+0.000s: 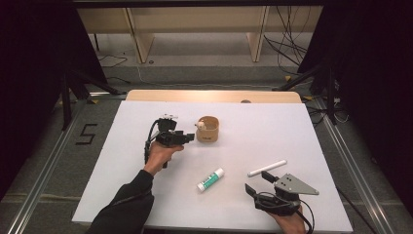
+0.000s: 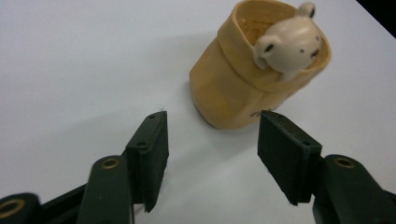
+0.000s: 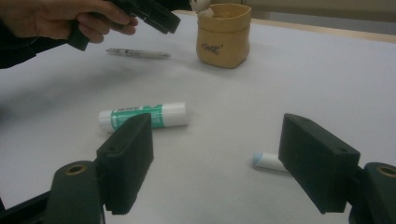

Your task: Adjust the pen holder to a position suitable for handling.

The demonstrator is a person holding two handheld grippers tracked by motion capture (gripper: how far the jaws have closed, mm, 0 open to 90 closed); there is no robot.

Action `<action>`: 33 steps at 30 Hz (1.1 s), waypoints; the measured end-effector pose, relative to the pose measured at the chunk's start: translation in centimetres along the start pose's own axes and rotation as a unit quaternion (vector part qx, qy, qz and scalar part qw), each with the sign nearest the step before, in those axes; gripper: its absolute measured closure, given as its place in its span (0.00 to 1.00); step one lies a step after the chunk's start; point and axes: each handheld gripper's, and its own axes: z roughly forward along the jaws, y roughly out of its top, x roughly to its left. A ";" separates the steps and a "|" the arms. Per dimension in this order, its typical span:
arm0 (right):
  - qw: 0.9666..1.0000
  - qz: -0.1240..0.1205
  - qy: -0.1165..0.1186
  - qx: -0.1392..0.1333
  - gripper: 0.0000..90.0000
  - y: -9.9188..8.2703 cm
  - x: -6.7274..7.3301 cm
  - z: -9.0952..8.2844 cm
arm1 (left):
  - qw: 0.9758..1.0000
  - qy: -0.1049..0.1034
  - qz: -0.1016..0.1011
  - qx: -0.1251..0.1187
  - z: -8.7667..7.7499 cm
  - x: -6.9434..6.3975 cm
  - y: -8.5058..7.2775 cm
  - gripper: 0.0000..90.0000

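A tan soft cup point(image 1: 208, 129) stands upright at the middle of the white board, with a small pale bear figure point(image 2: 287, 44) hanging on its rim. My left gripper point(image 1: 190, 138) sits just left of the cup, open, with nothing between its pads point(image 2: 212, 128); the cup point(image 2: 233, 88) lies a little beyond the tips. A green and white glue stick point(image 1: 210, 179) lies nearer the front. A white tube point(image 1: 267, 168) lies to its right. My right gripper point(image 1: 258, 181) rests at the front right, open and empty point(image 3: 215, 149), with the glue stick point(image 3: 144, 116) and the tube's end point(image 3: 268, 161) ahead of it.
A thin pen point(image 3: 137, 53) lies on the board under the left hand's gripper point(image 3: 159, 18). The white board point(image 1: 146, 195) covers a wooden table point(image 1: 214, 96). Wooden shelving point(image 1: 195, 29), cables and dark stands lie beyond the far edge.
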 end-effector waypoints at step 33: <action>1.000 0.004 0.005 0.000 0.30 -0.3 -0.2 0.1 | 0.994 -0.063 0.079 0.051 -3.3 -4.1 -3.8 0.21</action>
